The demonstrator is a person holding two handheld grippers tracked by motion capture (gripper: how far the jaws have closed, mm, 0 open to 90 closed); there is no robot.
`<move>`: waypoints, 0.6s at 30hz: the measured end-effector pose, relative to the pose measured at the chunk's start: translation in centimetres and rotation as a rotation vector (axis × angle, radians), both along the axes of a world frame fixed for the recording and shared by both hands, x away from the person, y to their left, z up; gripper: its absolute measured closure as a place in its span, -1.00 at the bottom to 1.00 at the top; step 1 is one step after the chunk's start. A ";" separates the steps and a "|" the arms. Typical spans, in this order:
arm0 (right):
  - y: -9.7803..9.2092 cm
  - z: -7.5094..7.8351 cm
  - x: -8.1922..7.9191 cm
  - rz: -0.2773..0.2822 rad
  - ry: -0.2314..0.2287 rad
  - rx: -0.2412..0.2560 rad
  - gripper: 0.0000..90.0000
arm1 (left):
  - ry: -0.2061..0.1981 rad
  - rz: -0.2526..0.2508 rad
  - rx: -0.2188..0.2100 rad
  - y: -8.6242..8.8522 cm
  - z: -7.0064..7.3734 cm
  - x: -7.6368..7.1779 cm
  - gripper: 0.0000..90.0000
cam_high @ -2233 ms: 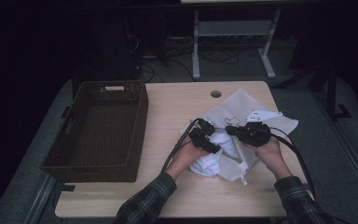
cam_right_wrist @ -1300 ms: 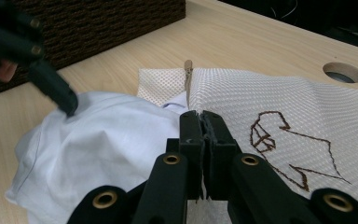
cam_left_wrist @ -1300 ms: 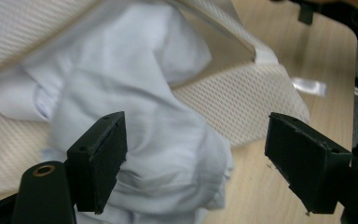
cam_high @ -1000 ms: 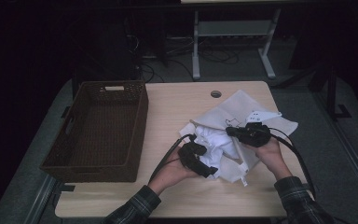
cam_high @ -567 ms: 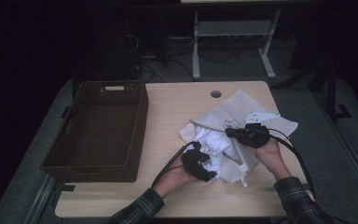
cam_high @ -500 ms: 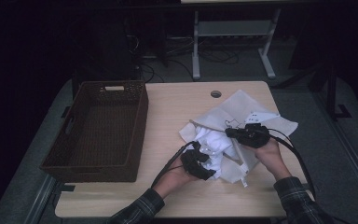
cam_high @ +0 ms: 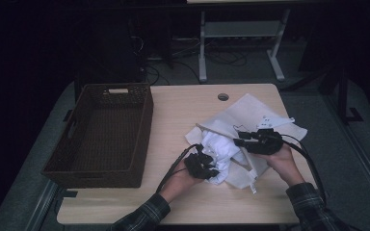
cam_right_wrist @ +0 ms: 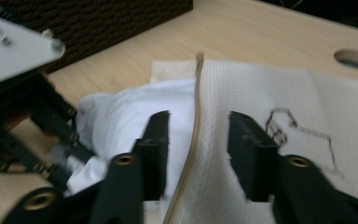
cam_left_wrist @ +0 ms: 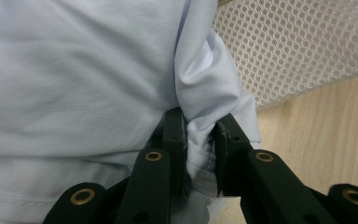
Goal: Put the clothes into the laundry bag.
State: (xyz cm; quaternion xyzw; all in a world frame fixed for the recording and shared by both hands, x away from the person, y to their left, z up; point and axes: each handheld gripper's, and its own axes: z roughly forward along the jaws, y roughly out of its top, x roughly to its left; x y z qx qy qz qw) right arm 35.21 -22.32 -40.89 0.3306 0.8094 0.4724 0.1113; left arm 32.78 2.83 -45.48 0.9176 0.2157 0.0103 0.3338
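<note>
Left gripper [cam_high: 211, 169], lower centre of high view: jaws clamped on fold of white garment [cam_high: 221, 149]. Right gripper [cam_high: 238, 142], centre right: jaws apart, straddling edge of mesh bag [cam_high: 250, 113]. Garment bunched at bag's mouth. Basket [cam_high: 77, 163] at left, well apart.

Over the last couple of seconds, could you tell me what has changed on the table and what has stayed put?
The left gripper drew back toward the person, then eased in again lower on the white garment; it is shut on a fold. The right gripper stayed, open astride the edge of the mesh bag. The basket did not move.
</note>
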 end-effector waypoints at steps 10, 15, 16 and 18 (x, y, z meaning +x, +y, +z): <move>-1.7 -1.2 -4.3 -0.039 0.040 -0.085 0.05 | 0.005 0.004 -0.009 0.1 0.0 0.0 0.71; -2.0 -2.0 -5.8 -0.064 0.043 -0.122 0.15 | 0.003 0.003 -0.004 0.1 0.0 0.0 0.71; -2.0 -2.2 -6.1 -0.066 0.047 -0.133 0.17 | 0.005 0.004 -0.005 0.1 0.0 0.0 0.71; -1.8 -2.7 -6.6 -0.075 0.051 -0.153 0.28 | 0.006 0.007 -0.007 0.1 0.0 0.0 0.71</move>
